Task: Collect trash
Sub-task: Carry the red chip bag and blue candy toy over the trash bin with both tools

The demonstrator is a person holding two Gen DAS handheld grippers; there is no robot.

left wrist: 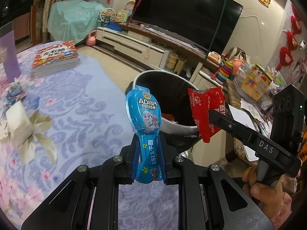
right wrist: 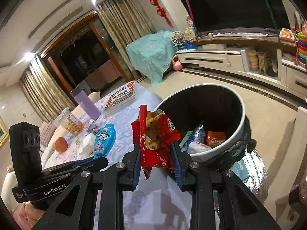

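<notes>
My left gripper is shut on a blue cheese-stick wrapper, held upright above the table edge, just short of the trash bin. The wrapper also shows in the right wrist view. My right gripper is shut on a torn red snack bag, held near the bin's rim. The red bag also shows in the left wrist view, over the bin's right side. The white bin has a black liner and holds several wrappers.
The table has a purple floral cloth. On it lie a stack of books, a crumpled tissue, a purple bottle, a snack jar and an orange bun. A TV stand stands behind the bin.
</notes>
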